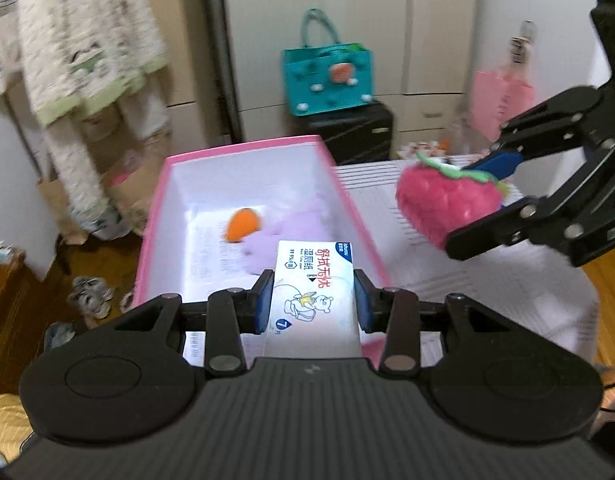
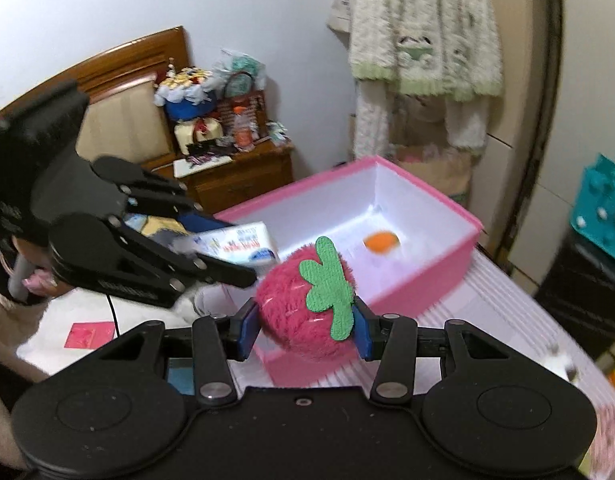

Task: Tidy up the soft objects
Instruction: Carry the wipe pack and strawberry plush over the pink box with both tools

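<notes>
Above the near end of the pink box (image 1: 243,148), the left gripper (image 1: 313,300) pinched a white tissue pack (image 1: 313,284) between its blue fingers (image 1: 264,304). Beside it, over the white table (image 1: 387,184), the right gripper (image 2: 305,326) clamped a fuzzy pink strawberry toy (image 2: 295,308). Inside the box lay a lilac plush (image 1: 283,228) with an orange piece (image 1: 243,224).
</notes>
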`<state>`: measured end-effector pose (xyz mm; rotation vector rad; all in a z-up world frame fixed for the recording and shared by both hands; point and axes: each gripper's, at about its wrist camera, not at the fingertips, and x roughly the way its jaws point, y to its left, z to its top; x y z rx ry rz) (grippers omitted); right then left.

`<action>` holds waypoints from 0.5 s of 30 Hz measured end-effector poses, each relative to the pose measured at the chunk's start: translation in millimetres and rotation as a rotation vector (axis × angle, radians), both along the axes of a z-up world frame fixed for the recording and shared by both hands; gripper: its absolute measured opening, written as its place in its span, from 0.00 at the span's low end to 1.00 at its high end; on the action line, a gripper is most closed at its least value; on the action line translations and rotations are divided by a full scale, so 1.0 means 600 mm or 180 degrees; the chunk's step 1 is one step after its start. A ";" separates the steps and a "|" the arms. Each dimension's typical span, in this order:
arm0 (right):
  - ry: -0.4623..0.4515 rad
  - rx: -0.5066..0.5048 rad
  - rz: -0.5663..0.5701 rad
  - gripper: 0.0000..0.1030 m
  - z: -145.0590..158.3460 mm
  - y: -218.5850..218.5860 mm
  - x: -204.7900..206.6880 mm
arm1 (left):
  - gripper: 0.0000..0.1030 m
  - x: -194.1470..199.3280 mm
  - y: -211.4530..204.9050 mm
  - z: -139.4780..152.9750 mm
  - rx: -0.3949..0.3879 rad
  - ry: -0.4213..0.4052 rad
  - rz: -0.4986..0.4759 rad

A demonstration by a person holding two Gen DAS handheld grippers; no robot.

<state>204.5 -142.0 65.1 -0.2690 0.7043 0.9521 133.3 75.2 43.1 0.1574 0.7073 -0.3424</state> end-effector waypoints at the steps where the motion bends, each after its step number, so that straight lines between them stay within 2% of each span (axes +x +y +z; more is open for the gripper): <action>1: -0.0018 0.0010 0.0045 0.51 0.003 0.008 0.007 | 0.38 0.008 0.005 -0.003 0.0012 0.0002 0.0054; 6: -0.0135 -0.0004 0.0259 0.51 0.005 0.052 0.047 | 0.38 0.065 0.017 -0.025 0.0134 0.0138 0.0183; 9: -0.0066 -0.0119 0.0333 0.51 -0.022 0.076 0.073 | 0.38 0.104 0.014 -0.047 0.0301 0.0241 0.0204; 13: 0.0019 -0.0380 0.0417 0.50 -0.063 0.097 0.097 | 0.38 0.142 0.015 -0.083 0.0388 0.0360 0.0205; 15: 0.0058 -0.0477 0.0475 0.51 -0.072 0.107 0.107 | 0.38 0.153 0.018 -0.101 0.0388 0.0538 0.0185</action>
